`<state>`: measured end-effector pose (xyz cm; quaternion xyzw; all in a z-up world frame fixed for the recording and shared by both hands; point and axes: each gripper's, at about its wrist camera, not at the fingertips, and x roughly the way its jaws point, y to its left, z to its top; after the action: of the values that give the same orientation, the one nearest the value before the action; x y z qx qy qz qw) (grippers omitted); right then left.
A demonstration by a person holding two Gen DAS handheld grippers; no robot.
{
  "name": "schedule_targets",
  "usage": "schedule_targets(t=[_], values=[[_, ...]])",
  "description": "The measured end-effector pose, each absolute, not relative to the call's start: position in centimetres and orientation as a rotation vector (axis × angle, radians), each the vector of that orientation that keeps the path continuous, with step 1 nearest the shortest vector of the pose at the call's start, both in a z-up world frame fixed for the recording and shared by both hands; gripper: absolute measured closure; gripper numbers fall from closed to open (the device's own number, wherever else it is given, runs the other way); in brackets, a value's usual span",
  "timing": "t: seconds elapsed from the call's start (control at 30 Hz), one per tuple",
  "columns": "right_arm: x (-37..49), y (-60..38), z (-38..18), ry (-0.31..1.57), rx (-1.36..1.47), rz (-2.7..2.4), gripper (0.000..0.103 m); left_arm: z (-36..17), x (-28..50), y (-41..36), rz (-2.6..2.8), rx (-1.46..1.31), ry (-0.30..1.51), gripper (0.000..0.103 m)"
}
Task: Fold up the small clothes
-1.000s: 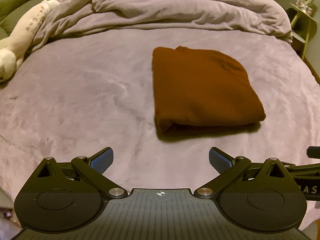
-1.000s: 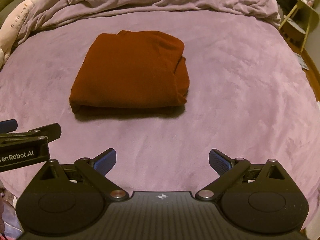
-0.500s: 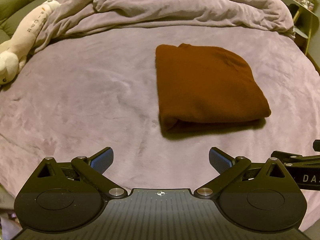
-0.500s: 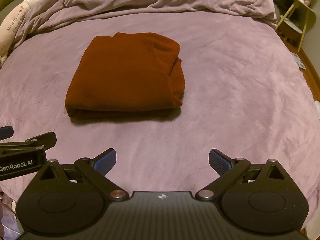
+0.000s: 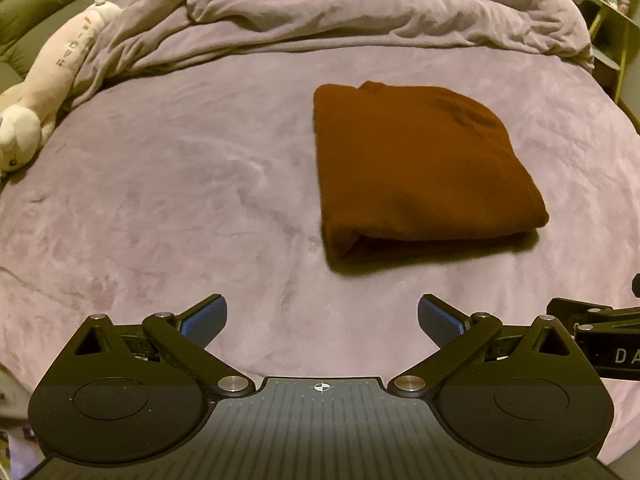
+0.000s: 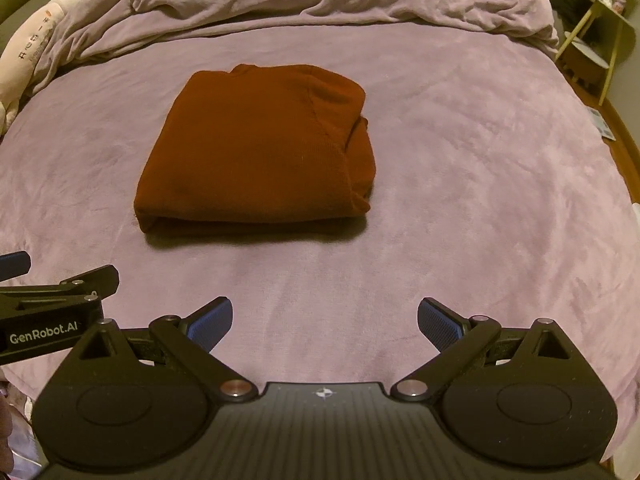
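On the lilac bed cover (image 5: 168, 184), near its middle, lies the brown garment (image 5: 416, 168), folded into a thick, roughly square bundle with its layered fold facing the cameras. No container appears in either view; the garment rests directly on the cover. From the right wrist view the garment (image 6: 256, 148) shows a tucked layer bulging along its right side.

Nearer than the garment, the left gripper (image 5: 322, 322) hovers with its blue-padded fingers (image 5: 204, 322) spread wide and nothing between them. Right gripper (image 6: 325, 324) likewise stands wide apart and empty, well short of the garment's near edge. Each tool's black side shows at the margin of the other's view, so the two sit side by side.

Bare cover surrounds the garment on all sides: a broad stretch to its left, a band between it and both grippers, and more to its right up to the bed edge.

Beyond the garment a rumpled duvet (image 5: 360, 12) of the same lilac is heaped across the far end. Left of the garment, well apart, a white plush toy (image 5: 52, 80) lies at the bed's edge. Right of the bed stands a small side table (image 6: 600, 32), clear of the garment
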<state>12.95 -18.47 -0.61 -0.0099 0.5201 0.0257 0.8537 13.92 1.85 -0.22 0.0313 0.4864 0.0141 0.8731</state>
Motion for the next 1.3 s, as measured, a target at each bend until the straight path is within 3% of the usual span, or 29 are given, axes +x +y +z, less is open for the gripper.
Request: schedule_targets(t=[1.3], values=[[13.40,-18.70,-1.01,1.097,-0.020,0.045,0.004,-1.13,14.31,1.72,0.020,0.025,1.038,0.000]])
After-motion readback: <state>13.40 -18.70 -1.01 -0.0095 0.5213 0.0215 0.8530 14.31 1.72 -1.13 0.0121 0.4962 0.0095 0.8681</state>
